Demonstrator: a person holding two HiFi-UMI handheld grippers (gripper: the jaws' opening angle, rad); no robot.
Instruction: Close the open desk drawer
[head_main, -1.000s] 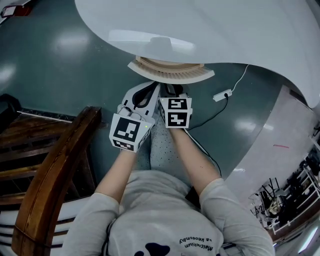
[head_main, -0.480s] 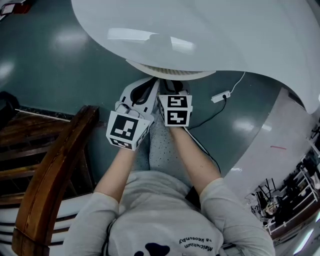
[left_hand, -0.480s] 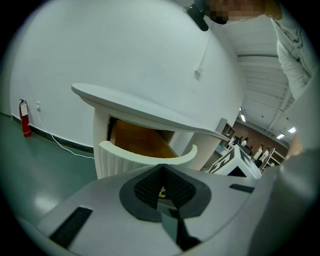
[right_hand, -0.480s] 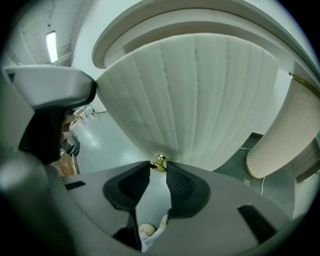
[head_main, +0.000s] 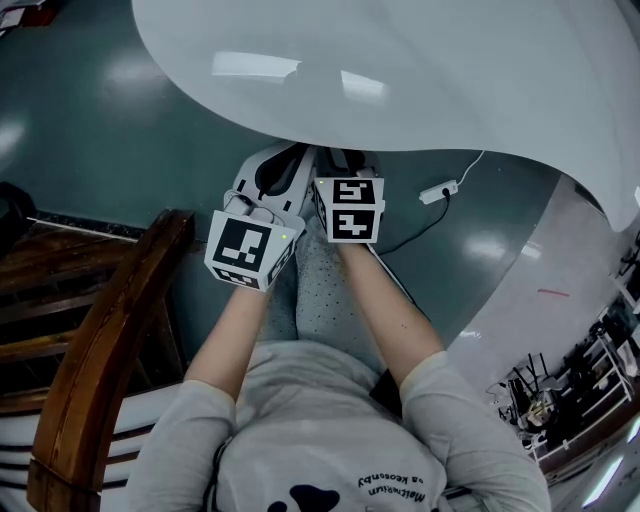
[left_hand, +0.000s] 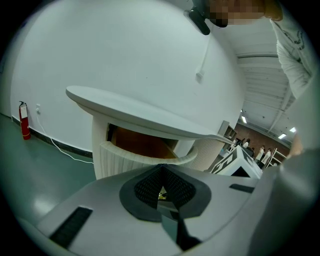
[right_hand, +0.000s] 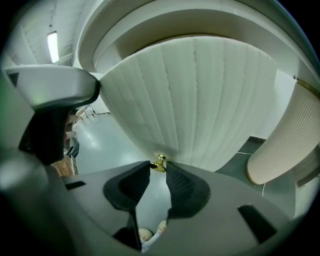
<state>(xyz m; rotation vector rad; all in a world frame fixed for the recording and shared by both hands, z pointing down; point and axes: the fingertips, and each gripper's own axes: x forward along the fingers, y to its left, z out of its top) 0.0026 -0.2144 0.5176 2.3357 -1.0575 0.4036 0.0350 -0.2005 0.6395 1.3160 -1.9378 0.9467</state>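
Observation:
The white desk top covers the drawer in the head view. In the left gripper view the ribbed white drawer front stands slightly out, with a strip of brown inside showing above it. In the right gripper view the same ribbed drawer front fills the middle, with a small gold knob at its lower edge. My right gripper is shut on that knob with its fingertips. My left gripper is shut with nothing held, just short of the drawer front. Both marker cubes sit side by side below the desk edge.
A dark wooden chair stands at the left beside the person's arm. A white power strip with its cable lies on the green floor at the right. A ribbed white pedestal stands right of the drawer. A red fire extinguisher stands by the far wall.
The ribbed drawer front that stuck out below the desk top has slid back under it. Both grippers have moved with it toward the desk.

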